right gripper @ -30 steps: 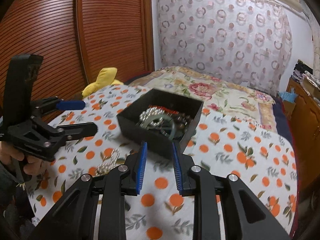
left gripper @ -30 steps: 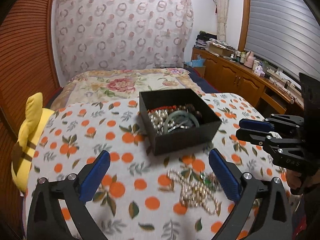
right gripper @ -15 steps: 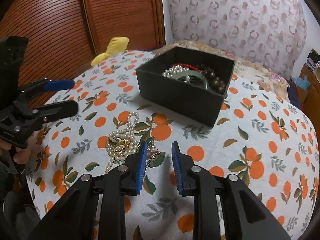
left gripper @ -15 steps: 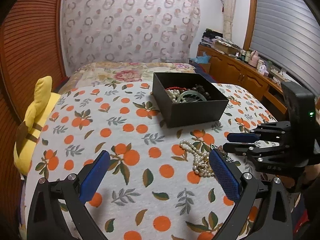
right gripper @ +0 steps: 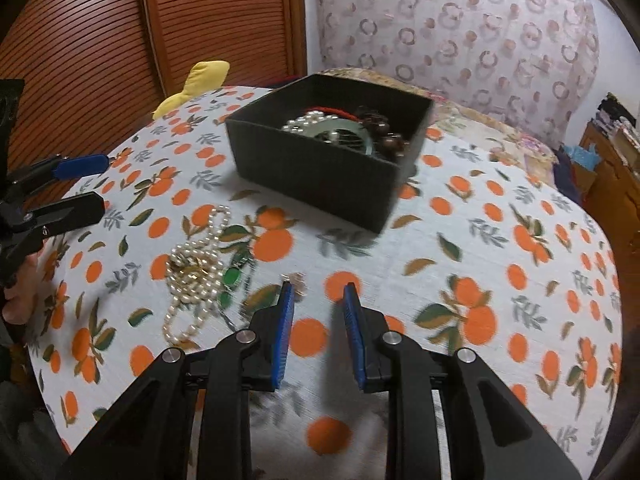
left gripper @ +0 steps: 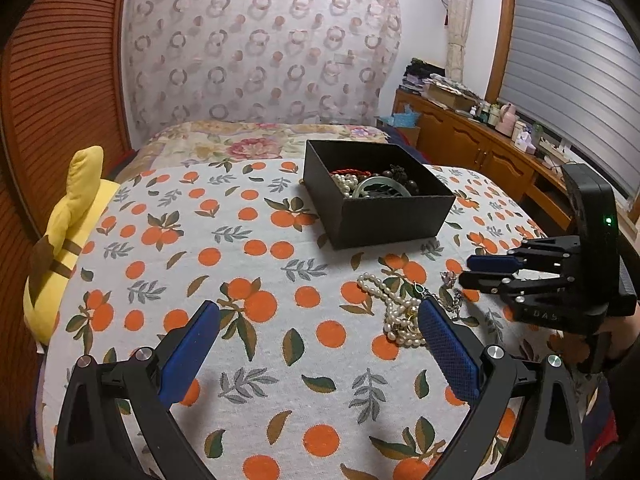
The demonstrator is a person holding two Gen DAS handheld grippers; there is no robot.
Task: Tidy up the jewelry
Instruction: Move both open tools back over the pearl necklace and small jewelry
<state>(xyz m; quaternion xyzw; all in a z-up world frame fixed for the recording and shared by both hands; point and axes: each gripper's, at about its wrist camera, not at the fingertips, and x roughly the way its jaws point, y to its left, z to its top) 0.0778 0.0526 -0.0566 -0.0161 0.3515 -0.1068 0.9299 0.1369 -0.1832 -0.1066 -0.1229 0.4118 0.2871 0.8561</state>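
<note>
A black open box [left gripper: 376,216] [right gripper: 320,172] holds pearls, a green bangle and dark beads. A pearl necklace [left gripper: 394,312] [right gripper: 196,268] lies in a pile on the orange-print tablecloth, with a green-stone piece [right gripper: 230,278] and a small silver piece [right gripper: 298,280] beside it. My left gripper [left gripper: 320,344] is wide open and empty, its right finger just beside the pearls. My right gripper [right gripper: 318,308] is partly open and empty, low over the cloth just right of the silver piece. It also shows in the left wrist view [left gripper: 480,270].
A yellow plush toy [left gripper: 68,232] sits at the table's left edge. A bed [left gripper: 256,140] lies behind the table, a wooden sideboard [left gripper: 480,152] stands at the right, and wooden slatted doors [right gripper: 120,40] are at the left.
Both grippers pulled back from the box and dropped toward the jewelry pile. The right gripper's jaws opened wider and moved close to the silver piece.
</note>
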